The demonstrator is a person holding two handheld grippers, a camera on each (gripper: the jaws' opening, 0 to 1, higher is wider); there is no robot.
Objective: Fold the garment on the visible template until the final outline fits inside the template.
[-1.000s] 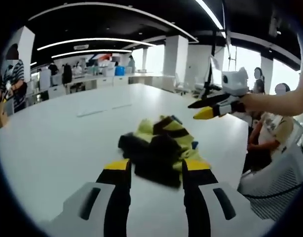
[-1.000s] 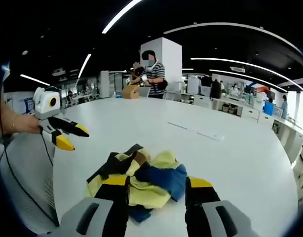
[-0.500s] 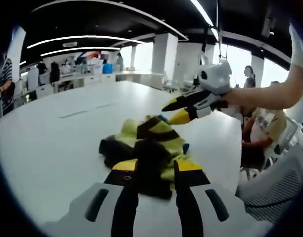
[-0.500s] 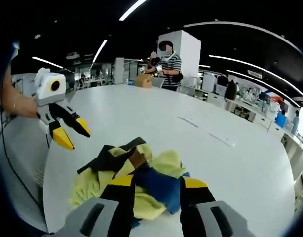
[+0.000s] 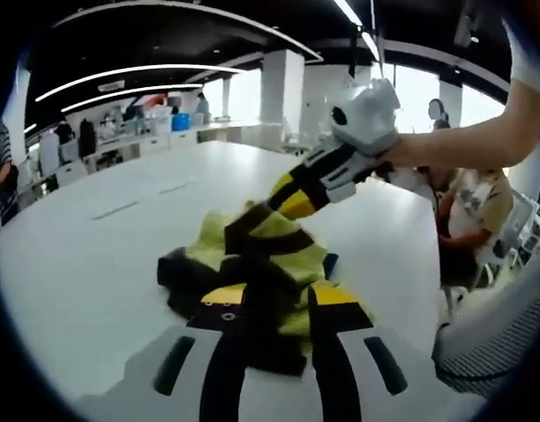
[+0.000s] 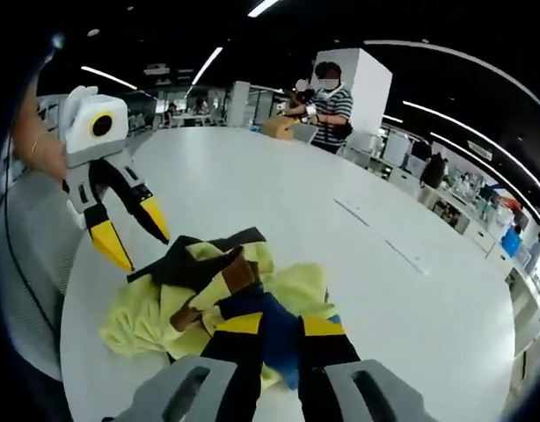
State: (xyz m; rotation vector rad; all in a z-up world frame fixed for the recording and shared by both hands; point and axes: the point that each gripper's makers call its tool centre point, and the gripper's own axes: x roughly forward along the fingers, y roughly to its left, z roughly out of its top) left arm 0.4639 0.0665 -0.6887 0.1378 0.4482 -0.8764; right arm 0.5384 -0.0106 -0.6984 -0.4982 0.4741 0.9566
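garment [image 5: 257, 259] lies crumpled in a loose heap on the white counter [image 5: 94, 237], close to the counter's rounded edge on the side where the person stands. in the left gripper view it shows as black and pale yellow-green cloth with striped bands; in the right gripper view the same heap [image 6: 208, 290] also shows a blue patch and a small brown piece among the folds.

left tool [image 5: 268, 294] sits low over the near part of the heap, its yellow-tipped black jaws a little apart with dark cloth lying between them; i cannot tell whether they actually pinch it. in the right gripper view that same tool [image 6: 134, 230] comes in from the left, held by a hand [image 6: 37, 145], its two jaws spread and pointing down just beside the black edge of the heap, by the counter's curved edge.

right tool [image 6: 272, 323] reaches over the blue part of the cloth, jaws narrow but with a gap between them, blue fabric showing in the gap; whether it grips is unclear. in the left gripper view it [image 5: 292, 198] enters from the right on a bare forearm [image 5: 463, 145], tips down at the far top of the heap, touching or nearly touching the striped cloth.

faint pale lines [image 6: 384, 242] cross the counter farther out, well apart from the heap. a person in a striped shirt [image 6: 327, 105] stands past the counter's far edge, and a seated person [image 5: 468, 220] is beside the counter.
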